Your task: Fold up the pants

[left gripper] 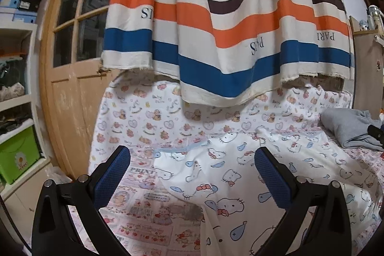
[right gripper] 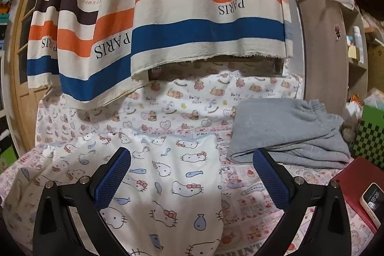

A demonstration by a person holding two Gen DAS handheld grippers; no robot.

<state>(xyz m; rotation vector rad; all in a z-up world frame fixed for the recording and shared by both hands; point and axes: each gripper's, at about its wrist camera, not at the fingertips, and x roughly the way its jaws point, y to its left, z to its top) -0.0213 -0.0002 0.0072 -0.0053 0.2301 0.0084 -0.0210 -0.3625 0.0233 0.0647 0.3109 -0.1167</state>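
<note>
White pants with a cat-and-fish print [left gripper: 240,174] lie spread flat on the patterned bed sheet [left gripper: 134,215]. They also show in the right wrist view [right gripper: 168,184], with their right edge near the middle of the frame. My left gripper [left gripper: 192,174] is open and empty, hovering above the pants near their left edge. My right gripper [right gripper: 192,176] is open and empty above the pants' right side. Both pairs of blue pads stand wide apart.
A folded grey garment [right gripper: 288,131] lies on the bed at the right; it also shows in the left wrist view [left gripper: 348,126]. A striped curtain [left gripper: 216,28] hangs behind. A red book [right gripper: 355,184] with a phone [right gripper: 372,203] lies at right. A wooden door [left gripper: 72,52] and shelves [left gripper: 16,88] stand left.
</note>
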